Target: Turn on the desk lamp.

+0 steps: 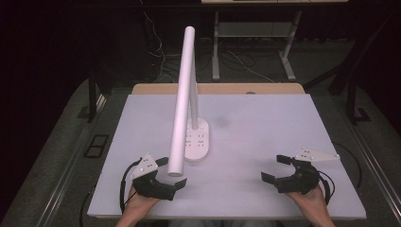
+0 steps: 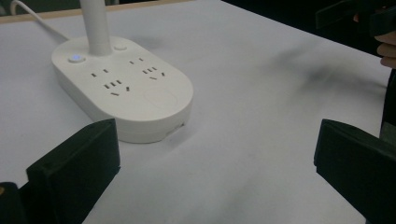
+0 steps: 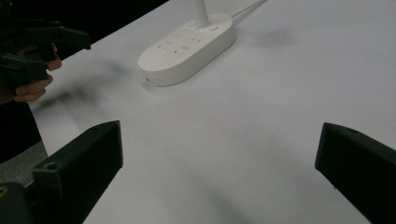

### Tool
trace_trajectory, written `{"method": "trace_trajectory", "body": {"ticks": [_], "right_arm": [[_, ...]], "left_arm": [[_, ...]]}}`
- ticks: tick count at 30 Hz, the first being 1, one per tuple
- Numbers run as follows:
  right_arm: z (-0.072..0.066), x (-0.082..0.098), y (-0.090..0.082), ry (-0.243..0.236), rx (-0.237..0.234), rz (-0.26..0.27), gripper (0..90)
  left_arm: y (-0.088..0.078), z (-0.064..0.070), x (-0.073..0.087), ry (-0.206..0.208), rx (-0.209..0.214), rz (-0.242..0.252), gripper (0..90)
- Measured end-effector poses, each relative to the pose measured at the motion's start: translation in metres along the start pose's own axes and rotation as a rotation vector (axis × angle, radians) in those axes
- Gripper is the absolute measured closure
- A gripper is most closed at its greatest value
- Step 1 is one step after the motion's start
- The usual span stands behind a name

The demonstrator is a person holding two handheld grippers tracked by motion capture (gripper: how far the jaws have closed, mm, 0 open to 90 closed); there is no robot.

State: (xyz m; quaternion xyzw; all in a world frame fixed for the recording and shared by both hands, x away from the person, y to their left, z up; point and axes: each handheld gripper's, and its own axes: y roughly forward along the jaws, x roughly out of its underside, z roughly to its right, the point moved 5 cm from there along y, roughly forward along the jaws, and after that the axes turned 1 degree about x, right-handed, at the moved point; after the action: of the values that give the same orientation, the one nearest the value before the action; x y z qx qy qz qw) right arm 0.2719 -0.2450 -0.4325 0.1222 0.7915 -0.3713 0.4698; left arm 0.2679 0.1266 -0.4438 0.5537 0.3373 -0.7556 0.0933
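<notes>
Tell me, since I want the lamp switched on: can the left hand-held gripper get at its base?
Probably yes. The left hand-held gripper is open just short of the lamp base, with bare table between them.

All-white lamp [image 1: 183, 101] at 12 o'clock, white base [image 2: 126, 88] dotted with dark socket slots. Pale lavender-white table [image 1: 265, 142], tan edge at the far side. Black grippers at 7 [image 1: 172, 173] and 5 [image 1: 275, 168], grey plates on top.

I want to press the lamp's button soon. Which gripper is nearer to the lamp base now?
Left. The left gripper sits just in front of the white lamp base, slightly to its left. The right gripper is far off to its right, near the table's front edge.
</notes>
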Motion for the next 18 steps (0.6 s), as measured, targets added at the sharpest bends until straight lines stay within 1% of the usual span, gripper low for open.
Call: {"method": "trace_trajectory", "body": {"ticks": [1,6,11,18], "right_arm": [[0.0009,0.0013,-0.0002,0.000,0.000,-0.003,0.6],[0.0004,0.0028,-0.0012,-0.002,0.003,-0.008,0.6],[-0.0006,0.0034,-0.0003,-0.016,0.001,-0.021,0.6],[-0.0005,0.0040,-0.0003,-0.018,0.000,-0.028,0.6]], "left_arm": [[0.0003,-0.0001,0.0001,0.005,-0.001,-0.001,0.0],[0.0002,-0.0002,0.0007,-0.001,0.000,-0.003,0.0],[-0.0004,-0.0014,0.0010,-0.006,0.000,-0.003,0.0],[0.0002,-0.0020,0.0016,-0.005,-0.003,-0.012,0.0]]}}
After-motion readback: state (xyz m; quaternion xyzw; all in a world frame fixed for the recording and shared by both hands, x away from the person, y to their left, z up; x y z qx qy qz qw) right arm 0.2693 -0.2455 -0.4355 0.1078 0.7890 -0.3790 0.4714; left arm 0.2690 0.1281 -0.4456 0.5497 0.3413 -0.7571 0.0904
